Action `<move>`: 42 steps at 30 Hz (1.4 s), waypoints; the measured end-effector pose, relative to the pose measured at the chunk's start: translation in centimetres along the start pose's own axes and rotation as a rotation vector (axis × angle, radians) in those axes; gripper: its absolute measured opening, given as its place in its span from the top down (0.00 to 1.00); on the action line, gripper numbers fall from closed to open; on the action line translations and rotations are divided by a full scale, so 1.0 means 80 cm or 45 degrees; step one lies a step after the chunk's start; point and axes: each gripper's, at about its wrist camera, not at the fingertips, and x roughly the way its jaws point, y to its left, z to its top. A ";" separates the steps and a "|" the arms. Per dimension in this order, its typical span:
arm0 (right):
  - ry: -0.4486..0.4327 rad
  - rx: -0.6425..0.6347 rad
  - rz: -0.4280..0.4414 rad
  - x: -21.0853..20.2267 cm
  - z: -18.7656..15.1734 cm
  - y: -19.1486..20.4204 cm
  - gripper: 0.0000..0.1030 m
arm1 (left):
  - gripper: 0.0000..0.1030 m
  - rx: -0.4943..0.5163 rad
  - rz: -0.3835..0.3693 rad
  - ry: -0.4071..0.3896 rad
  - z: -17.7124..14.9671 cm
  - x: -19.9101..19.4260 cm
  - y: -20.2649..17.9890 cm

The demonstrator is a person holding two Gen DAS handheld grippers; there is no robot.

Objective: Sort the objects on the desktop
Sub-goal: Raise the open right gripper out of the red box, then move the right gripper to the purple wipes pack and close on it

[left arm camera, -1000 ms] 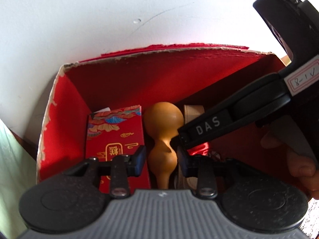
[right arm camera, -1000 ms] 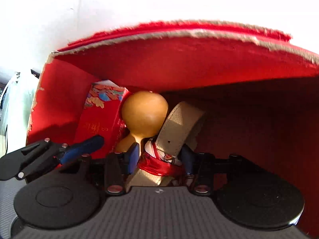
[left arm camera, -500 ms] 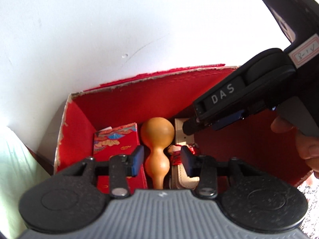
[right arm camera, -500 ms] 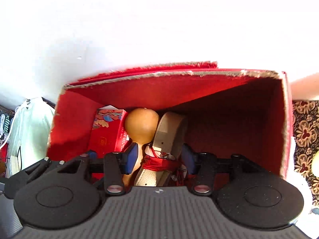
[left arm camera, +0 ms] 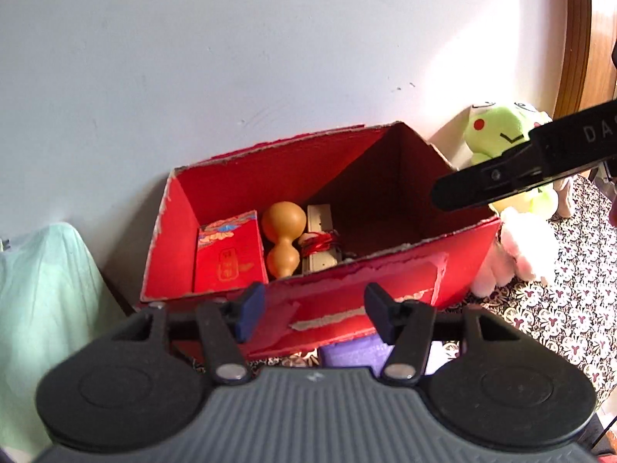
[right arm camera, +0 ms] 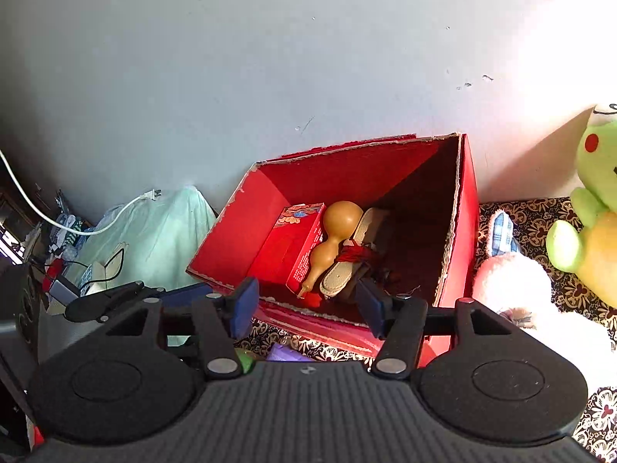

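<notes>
An open red cardboard box (left arm camera: 385, 285) (right arm camera: 461, 231) stands against the wall. Inside lie a small red patterned packet (left arm camera: 229, 250) (right arm camera: 287, 250), an orange gourd (left arm camera: 283, 237) (right arm camera: 331, 237) and a beige strap wound with red cord (left arm camera: 320, 241) (right arm camera: 356, 256). My left gripper (left arm camera: 314, 316) is open and empty, above the box's near wall. My right gripper (right arm camera: 302, 308) is also open and empty, held over the box's front edge. The right gripper's finger (left arm camera: 520, 171) crosses the left wrist view at the right; the left gripper's finger (right arm camera: 115, 299) shows at the left of the right wrist view.
A green frog plush (left arm camera: 501, 142) (right arm camera: 594, 208) and a white-pink plush (left arm camera: 520, 247) (right arm camera: 516, 281) sit right of the box on a patterned cloth (left arm camera: 570, 308). A pale green bag (left arm camera: 42, 289) (right arm camera: 162, 227) lies left. A purple item (left arm camera: 354, 349) lies below the box front.
Both grippers have pulled back and up out of the box and opened wider. The gourd and the corded strap stay lying inside.
</notes>
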 end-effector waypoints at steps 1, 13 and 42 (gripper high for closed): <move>-0.023 -0.009 0.003 -0.009 -0.013 0.001 0.39 | 0.41 0.000 0.010 0.006 -0.009 0.000 -0.003; 0.107 0.335 0.113 0.006 -0.093 -0.061 0.38 | 0.43 -0.109 -0.050 0.131 -0.067 0.019 -0.026; 0.181 0.373 0.047 0.057 -0.126 -0.058 0.36 | 0.11 -0.268 -0.282 0.121 -0.102 0.075 -0.044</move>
